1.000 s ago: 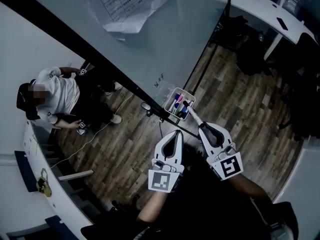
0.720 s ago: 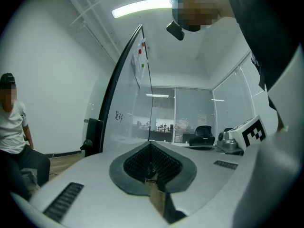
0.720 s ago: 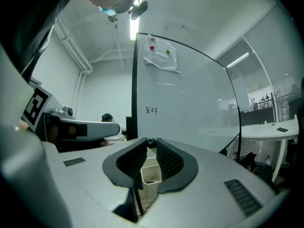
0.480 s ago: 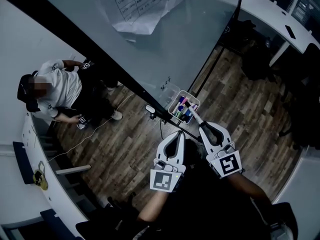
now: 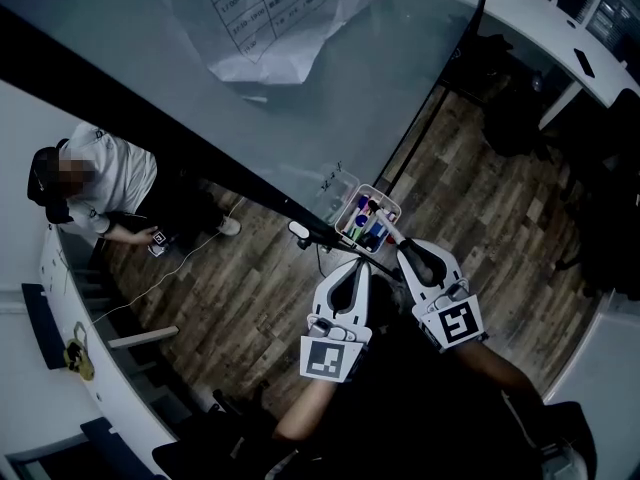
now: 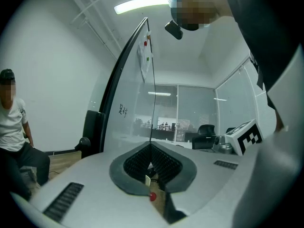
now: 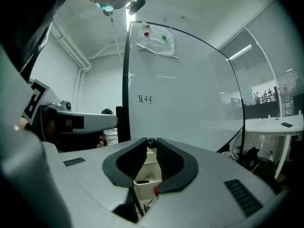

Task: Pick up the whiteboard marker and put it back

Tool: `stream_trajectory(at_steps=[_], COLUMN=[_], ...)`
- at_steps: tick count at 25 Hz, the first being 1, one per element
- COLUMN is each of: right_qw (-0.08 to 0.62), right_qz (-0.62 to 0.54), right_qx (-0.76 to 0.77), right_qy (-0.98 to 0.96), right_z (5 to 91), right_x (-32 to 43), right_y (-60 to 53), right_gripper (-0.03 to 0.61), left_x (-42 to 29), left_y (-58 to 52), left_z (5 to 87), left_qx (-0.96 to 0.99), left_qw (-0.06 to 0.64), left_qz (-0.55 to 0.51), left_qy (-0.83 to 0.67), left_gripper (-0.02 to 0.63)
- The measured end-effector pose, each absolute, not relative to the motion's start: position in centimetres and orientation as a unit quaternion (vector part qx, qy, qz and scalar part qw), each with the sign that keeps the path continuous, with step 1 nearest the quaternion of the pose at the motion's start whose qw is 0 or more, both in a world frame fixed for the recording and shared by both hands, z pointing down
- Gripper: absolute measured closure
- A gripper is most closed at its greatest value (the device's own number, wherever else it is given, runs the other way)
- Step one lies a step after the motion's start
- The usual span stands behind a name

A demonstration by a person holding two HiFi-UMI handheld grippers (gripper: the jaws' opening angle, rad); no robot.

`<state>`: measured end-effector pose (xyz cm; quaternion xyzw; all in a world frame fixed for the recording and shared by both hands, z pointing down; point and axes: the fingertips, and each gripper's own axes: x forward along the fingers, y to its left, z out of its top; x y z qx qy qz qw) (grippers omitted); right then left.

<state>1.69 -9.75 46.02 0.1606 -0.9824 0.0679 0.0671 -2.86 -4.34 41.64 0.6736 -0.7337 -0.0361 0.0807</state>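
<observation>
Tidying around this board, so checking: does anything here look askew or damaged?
Yes: the paper sheet pinned high on the whiteboard is crumpled, and its lower edge buckles and hangs unevenly. Nothing else stands out.

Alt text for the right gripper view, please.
The right tool grips the marker at its jaw tips, with a white bin showing through the gap below. A whiteboard with a paper on it stands ahead.

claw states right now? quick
Left claw: closed, holding nothing.
Right claw: closed on the marker.
</observation>
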Motion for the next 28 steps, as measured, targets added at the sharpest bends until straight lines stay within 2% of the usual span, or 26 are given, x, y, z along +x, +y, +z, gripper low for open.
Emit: stream_trajectory(at_steps=[28], right_qw=[0.114], right_qz=[0.092], right_qx=[0.152], right_qy=[-0.978], right_z=[49.4], right_x=[-1.9], right_y=[-11.8], right_gripper=[0.503], left_x=[-4.8], left_y=[-5.3], left_z=[42.2], left_qx=[0.661], left_qw=[0.094], left_qz=[-0.053], left_qy=[-0.742], left_gripper=[0.611])
